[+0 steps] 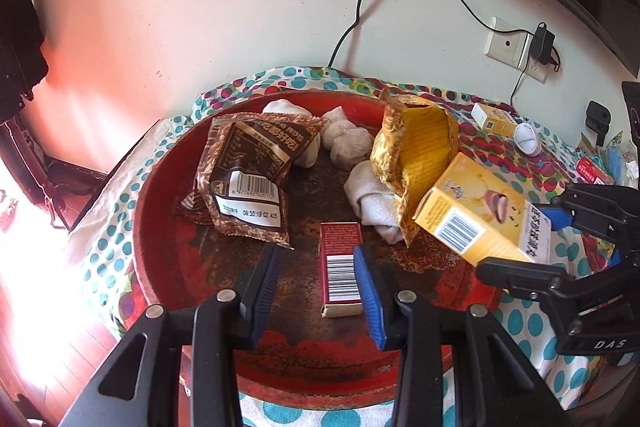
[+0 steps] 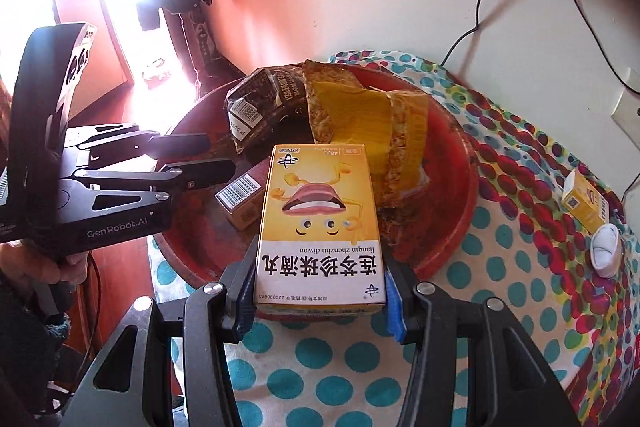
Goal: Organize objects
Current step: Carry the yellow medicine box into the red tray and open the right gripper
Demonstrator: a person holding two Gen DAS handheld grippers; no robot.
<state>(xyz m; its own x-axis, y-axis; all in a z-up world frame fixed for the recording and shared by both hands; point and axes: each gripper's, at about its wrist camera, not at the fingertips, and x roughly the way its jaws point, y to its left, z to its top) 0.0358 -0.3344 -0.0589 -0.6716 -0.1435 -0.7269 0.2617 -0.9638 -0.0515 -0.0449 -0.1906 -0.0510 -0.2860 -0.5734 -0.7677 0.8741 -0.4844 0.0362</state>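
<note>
My right gripper (image 2: 320, 297) is shut on a yellow medicine box (image 2: 320, 227) with a cartoon mouth, held over the near rim of a round red tray (image 2: 452, 227). The left wrist view shows that box (image 1: 480, 219) at the tray's right side in the right gripper (image 1: 548, 239). My left gripper (image 1: 318, 287) stands open over the tray (image 1: 152, 211), and its pads do not press the small red box (image 1: 340, 259) lying flat below them. On the tray lie a brown snack packet (image 1: 248, 179), a torn gold packet (image 1: 416, 155), white wrapped lumps (image 1: 348, 143) and a rolled white cloth (image 1: 372, 199).
A polka-dot cloth (image 2: 340, 359) covers the table. A small yellow box (image 2: 586, 205) and a white oval object (image 2: 606, 251) lie on it to the tray's right. A wall with a socket (image 1: 508, 43) and cables stands close behind. A hand (image 2: 68, 263) holds the left gripper's handle.
</note>
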